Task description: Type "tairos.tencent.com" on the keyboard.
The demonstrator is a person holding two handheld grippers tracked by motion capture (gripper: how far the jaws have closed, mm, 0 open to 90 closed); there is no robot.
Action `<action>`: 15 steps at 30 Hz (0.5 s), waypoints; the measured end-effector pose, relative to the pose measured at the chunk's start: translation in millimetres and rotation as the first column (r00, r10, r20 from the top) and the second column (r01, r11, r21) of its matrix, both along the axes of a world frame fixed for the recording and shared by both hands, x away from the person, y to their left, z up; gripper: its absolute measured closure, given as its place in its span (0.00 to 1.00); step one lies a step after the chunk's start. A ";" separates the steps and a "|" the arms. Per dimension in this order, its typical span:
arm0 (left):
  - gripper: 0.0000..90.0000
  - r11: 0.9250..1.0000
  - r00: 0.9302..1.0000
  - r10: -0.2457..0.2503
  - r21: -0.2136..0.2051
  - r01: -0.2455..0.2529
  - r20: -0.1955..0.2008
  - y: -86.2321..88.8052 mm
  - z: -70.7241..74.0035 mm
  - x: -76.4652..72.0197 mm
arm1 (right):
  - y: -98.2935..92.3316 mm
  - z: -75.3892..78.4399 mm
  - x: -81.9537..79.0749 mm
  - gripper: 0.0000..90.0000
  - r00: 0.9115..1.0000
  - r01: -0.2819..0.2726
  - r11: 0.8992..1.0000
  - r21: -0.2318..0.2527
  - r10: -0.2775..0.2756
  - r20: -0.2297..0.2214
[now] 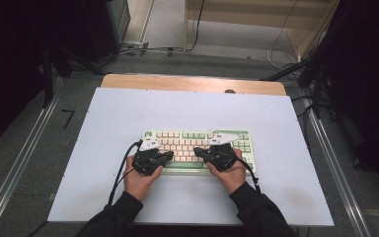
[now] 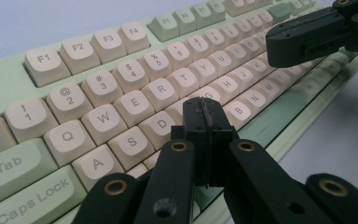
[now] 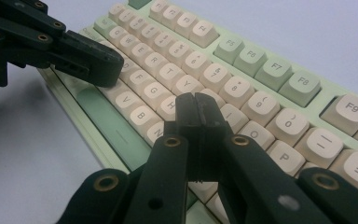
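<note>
Evidently typing is in hand: both claws, left claw (image 1: 167,156) and right claw (image 1: 198,152), are clenched empty over the middle letter rows of the keyboard (image 1: 243,143), which lies mid-surface (image 1: 103,123). Next, one tip must dip squarely onto a single key.

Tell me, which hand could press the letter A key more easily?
Probably the left. The left gripper, jaws shut, hovers over the D and F keys of the pale green keyboard with cream keycaps, near A. The right gripper sits over the right-hand letters.
</note>
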State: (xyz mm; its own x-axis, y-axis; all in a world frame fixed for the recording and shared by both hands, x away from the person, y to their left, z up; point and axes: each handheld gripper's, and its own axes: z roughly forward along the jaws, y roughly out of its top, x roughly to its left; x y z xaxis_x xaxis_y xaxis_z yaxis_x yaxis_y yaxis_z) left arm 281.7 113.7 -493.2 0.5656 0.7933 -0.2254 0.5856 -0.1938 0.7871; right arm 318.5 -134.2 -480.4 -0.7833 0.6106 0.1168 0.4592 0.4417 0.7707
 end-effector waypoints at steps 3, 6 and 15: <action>1.00 1.000 1.000 0.002 -0.008 -0.002 0.006 1.6 2.5 0.2 | 0.5 -0.4 -0.2 0.98 1.000 -0.002 1.000 -0.003 0.002 0.000; 1.00 1.000 1.000 0.013 -0.022 -0.013 0.012 3.3 4.4 1.5 | 0.9 -0.6 -0.2 0.98 1.000 -0.002 1.000 -0.003 0.002 0.000; 1.00 0.998 0.999 0.046 -0.042 -0.045 0.011 9.4 5.8 7.9 | 1.5 -0.8 -0.2 0.98 1.000 -0.003 1.000 -0.002 0.003 0.001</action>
